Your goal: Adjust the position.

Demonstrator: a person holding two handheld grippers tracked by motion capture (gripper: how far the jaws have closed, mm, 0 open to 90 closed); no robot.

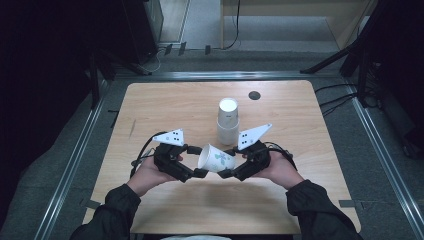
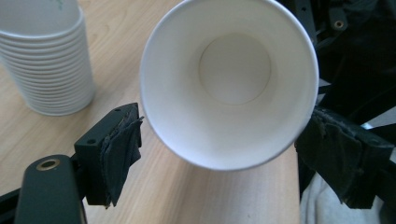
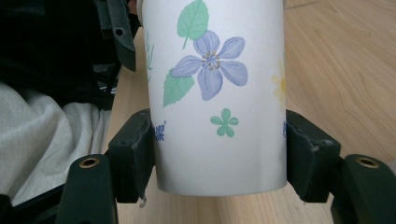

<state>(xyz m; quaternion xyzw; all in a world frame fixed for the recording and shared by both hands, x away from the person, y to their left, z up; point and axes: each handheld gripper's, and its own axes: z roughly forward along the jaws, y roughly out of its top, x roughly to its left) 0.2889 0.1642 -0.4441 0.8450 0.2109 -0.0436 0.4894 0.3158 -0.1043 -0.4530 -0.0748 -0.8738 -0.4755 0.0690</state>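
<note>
Counter: a light wooden counter [image 1: 165, 105] with rounded corners; a small dark round disc [image 1: 254, 95] sits in it near the far edge, right of the middle.

Held cup: a white paper cup printed with purple, green and yellow flowers [image 1: 216, 158] hangs on its side above the counter, nearer the near edge than the far one and about midway between left and right. Its open mouth faces the left hand-held gripper and its base end faces the right one.

Cup stack: a stack of white paper cups [image 1: 227, 121] stands upright on the counter just beyond the held cup, toward the far edge; it does not touch the held cup.

Right hand-held gripper [image 3: 219, 156]: its two black jaws press on opposite sides of the flowered cup near the base end, so it holds the cup. In the high view it is at the cup's right, in the person's right hand.

Left hand-held gripper [image 2: 219, 149]: its jaws stand wide, one at each side of the cup's rim [image 2: 229, 81]. The padded fingers [image 2: 122, 147] are just beside the rim and do not press on it; the white inside of the cup faces its camera.

Person: dark sleeves [image 1: 112, 207] come in from the counter's near edge.
</note>
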